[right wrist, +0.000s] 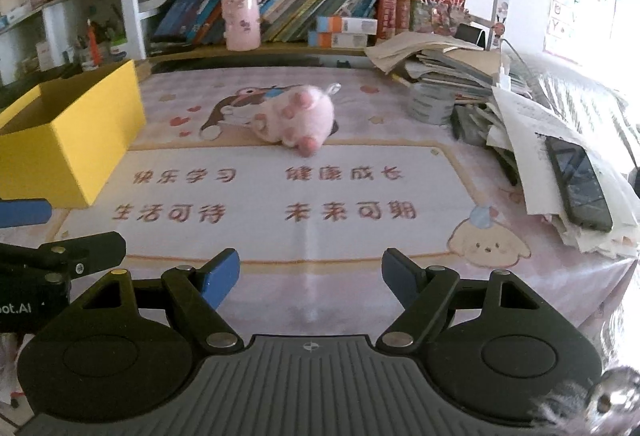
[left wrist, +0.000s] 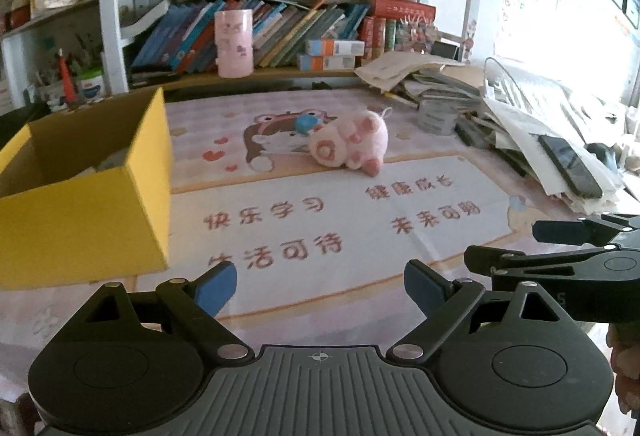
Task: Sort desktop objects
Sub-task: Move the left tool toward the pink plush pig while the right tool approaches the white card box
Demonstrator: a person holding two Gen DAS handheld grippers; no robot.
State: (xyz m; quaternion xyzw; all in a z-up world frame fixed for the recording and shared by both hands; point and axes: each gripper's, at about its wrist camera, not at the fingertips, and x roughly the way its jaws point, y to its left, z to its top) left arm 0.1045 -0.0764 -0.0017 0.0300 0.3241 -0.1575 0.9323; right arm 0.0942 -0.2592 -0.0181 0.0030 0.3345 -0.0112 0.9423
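Note:
A pink plush pig lies on its side in the middle of the desk mat; it also shows in the right wrist view. A yellow open-top box stands at the left of the mat, also in the right wrist view; something pale lies inside it. My left gripper is open and empty, low over the mat's near part, well short of the pig. My right gripper is open and empty, beside the left one.
A messy stack of papers and books with a black phone on top fills the right side. A roll of grey tape sits by the stack. A bookshelf with a pink cup runs along the back.

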